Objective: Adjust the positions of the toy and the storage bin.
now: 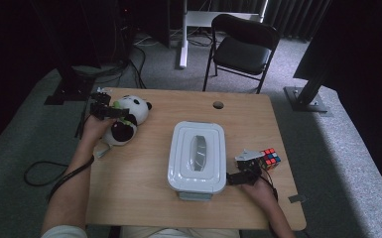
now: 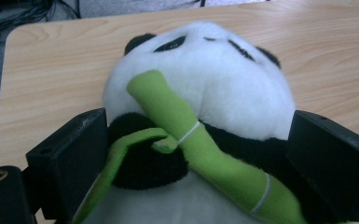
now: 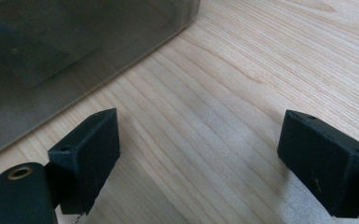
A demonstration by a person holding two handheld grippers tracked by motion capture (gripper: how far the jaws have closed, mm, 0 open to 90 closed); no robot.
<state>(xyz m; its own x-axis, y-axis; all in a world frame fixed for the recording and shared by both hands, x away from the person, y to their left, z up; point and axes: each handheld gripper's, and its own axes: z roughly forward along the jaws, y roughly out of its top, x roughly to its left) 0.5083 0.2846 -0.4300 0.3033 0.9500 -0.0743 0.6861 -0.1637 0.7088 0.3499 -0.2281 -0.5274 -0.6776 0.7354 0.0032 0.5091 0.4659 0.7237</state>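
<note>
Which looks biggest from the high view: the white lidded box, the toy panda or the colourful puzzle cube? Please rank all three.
1. White lidded box, clearly the largest.
2. Toy panda, partly covered by the left gripper.
3. Puzzle cube, the smallest.
All three sit on the same table, so distance hardly skews this.
</note>
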